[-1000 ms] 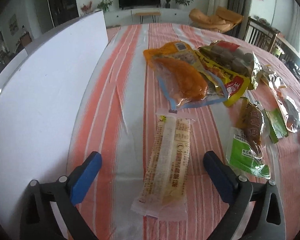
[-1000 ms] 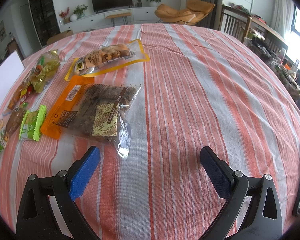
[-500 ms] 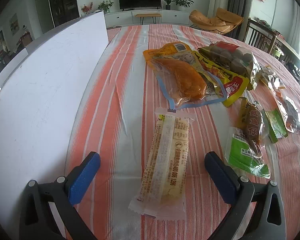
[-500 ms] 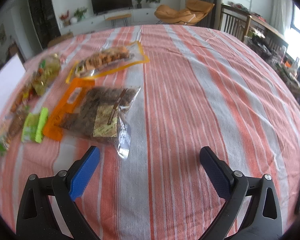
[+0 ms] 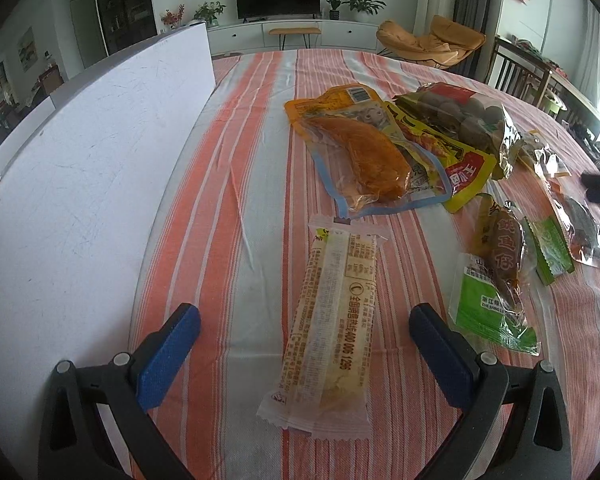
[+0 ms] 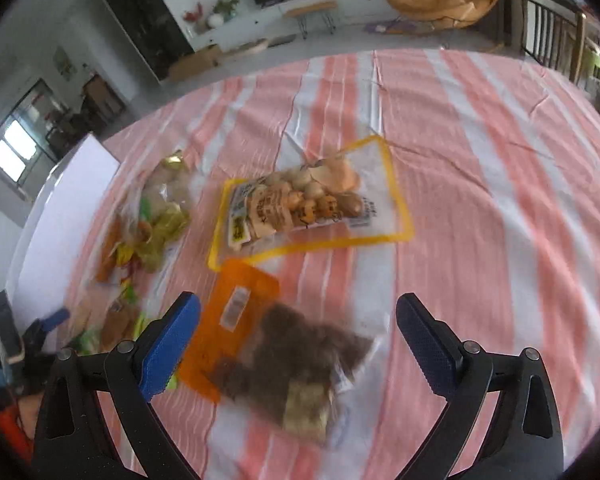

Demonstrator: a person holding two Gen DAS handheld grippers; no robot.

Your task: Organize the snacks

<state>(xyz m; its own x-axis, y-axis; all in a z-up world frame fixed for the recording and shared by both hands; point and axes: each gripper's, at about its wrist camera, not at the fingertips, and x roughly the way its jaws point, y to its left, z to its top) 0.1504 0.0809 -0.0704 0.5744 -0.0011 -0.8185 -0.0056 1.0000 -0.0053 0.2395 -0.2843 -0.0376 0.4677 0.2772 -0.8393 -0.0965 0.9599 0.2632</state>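
The long pale snack packet (image 5: 334, 320) lies between the wide-open, empty left gripper (image 5: 304, 328); the brown snack bag (image 6: 288, 364) lies between the right gripper (image 6: 298, 326), likewise gaping and empty

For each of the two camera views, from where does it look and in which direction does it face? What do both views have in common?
Left wrist view: sits on the left gripper, low over the striped tablecloth, looking along its open fingers at a long pale snack packet; white board on its left.
Right wrist view: sits on the right gripper, tilted down at an orange bag of dark snacks between its open fingers; blurred.
Shared: the same tablecloth, the board, the television at the far wall; the right view shows the left gripper at its left edge.
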